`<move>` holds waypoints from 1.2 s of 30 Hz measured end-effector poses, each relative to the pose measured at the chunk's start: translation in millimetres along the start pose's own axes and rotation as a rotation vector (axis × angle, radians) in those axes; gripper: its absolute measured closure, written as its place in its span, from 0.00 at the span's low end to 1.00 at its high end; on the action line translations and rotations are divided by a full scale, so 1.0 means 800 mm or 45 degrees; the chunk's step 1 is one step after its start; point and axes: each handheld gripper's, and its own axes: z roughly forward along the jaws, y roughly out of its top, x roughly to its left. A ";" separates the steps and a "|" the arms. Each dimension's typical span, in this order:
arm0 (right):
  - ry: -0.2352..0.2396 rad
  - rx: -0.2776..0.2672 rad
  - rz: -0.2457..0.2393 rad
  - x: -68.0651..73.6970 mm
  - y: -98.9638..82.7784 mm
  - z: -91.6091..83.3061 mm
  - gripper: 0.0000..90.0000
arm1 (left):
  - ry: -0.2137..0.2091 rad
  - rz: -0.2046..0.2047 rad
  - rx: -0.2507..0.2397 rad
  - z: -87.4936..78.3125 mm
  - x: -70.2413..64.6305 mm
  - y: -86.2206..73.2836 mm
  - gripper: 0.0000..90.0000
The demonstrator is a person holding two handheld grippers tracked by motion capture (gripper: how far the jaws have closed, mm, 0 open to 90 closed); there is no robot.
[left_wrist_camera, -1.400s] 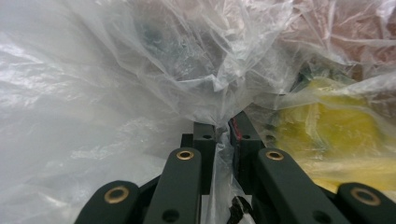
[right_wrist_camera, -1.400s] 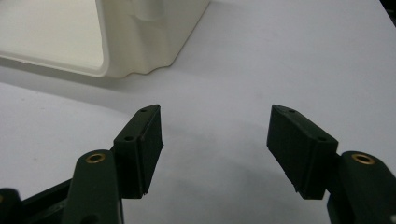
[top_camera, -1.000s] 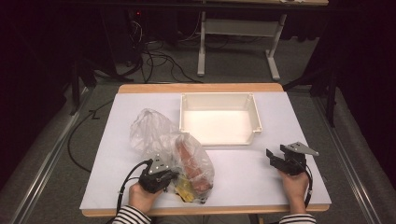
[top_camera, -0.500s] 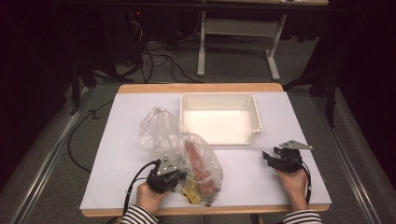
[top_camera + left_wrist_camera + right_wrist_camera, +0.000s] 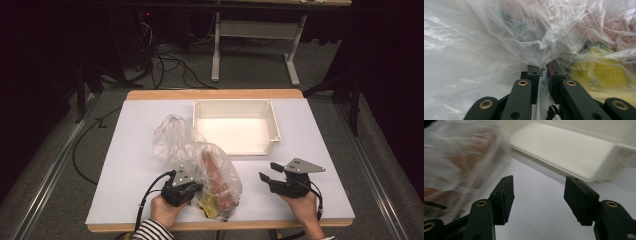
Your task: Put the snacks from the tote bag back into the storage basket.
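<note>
White worktop carries a clear plastic bag near its front edge, left tongs clenched on a fold of its film, right tongs released beside it, likely needing to grip the bag next before emptying into the cream tray.

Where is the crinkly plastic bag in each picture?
High view: bag, lower middle, by the left gripper.
Left gripper view: bag across the frame, pinched between the jaws.
Right gripper view: bag, blurred, at left.
Shared landmark: white tray.
</note>
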 end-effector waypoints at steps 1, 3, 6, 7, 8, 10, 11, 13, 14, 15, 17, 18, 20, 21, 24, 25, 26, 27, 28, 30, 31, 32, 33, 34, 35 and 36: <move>0.048 -0.005 -0.023 0.013 0.005 0.001 0.45 | 0.002 0.009 0.002 0.000 0.000 0.000 0.91; 0.071 -0.008 -0.035 0.019 0.007 0.001 0.44 | 0.004 0.010 -0.003 -0.001 0.000 -0.001 0.91; 0.157 -0.023 -0.087 0.040 0.016 -0.004 0.42 | 0.009 -0.002 -0.002 -0.002 0.002 -0.004 0.91; 0.173 -0.030 -0.100 0.045 0.018 -0.006 0.42 | 0.009 -0.002 -0.002 -0.002 0.002 -0.004 0.91; 0.188 -0.036 -0.114 0.049 0.020 -0.008 0.41 | 0.009 -0.006 0.002 -0.001 0.003 -0.004 0.92; 0.218 -0.051 -0.133 0.059 0.024 -0.012 0.40 | 0.012 -0.006 0.012 0.001 0.002 -0.004 0.92; 0.238 -0.055 -0.146 0.063 0.026 -0.014 0.40 | 0.012 -0.006 0.012 0.001 0.002 -0.004 0.92; 0.254 -0.055 -0.159 0.068 0.028 -0.014 0.39 | 0.014 -0.007 0.013 0.002 0.002 -0.004 0.92; 0.269 -0.050 -0.170 0.072 0.029 -0.014 0.39 | 0.014 -0.008 0.011 0.002 0.001 -0.004 0.92; 0.288 -0.044 -0.184 0.076 0.030 -0.012 0.38 | 0.014 -0.007 0.010 0.002 0.001 -0.004 0.92; 0.351 0.004 -0.214 0.082 0.029 0.003 0.38 | 0.012 -0.005 0.004 0.000 0.001 -0.004 0.92; 0.358 0.025 -0.210 0.081 0.027 0.009 0.39 | 0.012 -0.005 0.004 0.000 0.001 -0.004 0.92; 0.375 0.041 -0.199 0.080 0.026 0.015 0.43 | 0.005 0.000 -0.001 -0.002 0.002 -0.004 0.91; 0.404 0.053 -0.188 0.079 0.022 0.023 0.52 | 0.003 0.001 -0.006 -0.003 0.002 -0.005 0.90; 0.445 0.082 -0.156 0.075 0.019 0.034 0.66 | 0.001 0.003 -0.010 -0.006 0.004 -0.007 0.88; 0.445 0.082 -0.156 0.075 0.019 0.034 0.66 | 0.000 0.004 -0.013 -0.007 0.004 -0.008 0.88; 0.453 0.101 -0.154 0.073 0.018 0.037 0.71 | 0.000 0.006 -0.016 -0.008 0.004 -0.008 0.87; 0.461 0.118 -0.145 0.072 0.018 0.039 0.75 | -0.002 0.007 -0.019 -0.009 0.005 -0.008 0.85; 0.446 0.128 -0.157 0.070 0.016 0.041 0.82 | 0.000 0.004 -0.024 -0.010 0.005 -0.008 0.80; 0.437 0.131 -0.158 0.070 0.016 0.041 0.86 | 0.004 -0.004 -0.032 -0.012 0.005 -0.007 0.74; 0.434 0.126 -0.164 0.069 0.016 0.040 0.90 | 0.013 0.001 -0.032 -0.014 0.004 -0.005 0.68; 0.436 0.119 -0.167 0.068 0.015 0.038 0.97 | 0.023 0.011 -0.036 -0.016 0.003 -0.004 0.60; 0.439 0.119 -0.173 0.067 0.015 0.038 0.98 | 0.032 0.021 -0.041 -0.019 0.002 -0.002 0.57; 0.439 0.119 -0.173 0.067 0.015 0.038 0.98 | 0.043 0.032 -0.048 -0.022 0.002 0.000 0.57; 0.435 0.133 -0.186 0.066 0.015 0.036 0.98 | 0.065 0.041 -0.072 -0.030 0.001 0.007 0.53; 0.435 0.133 -0.186 0.066 0.015 0.036 0.98 | 0.065 0.041 -0.072 -0.030 0.001 0.007 0.51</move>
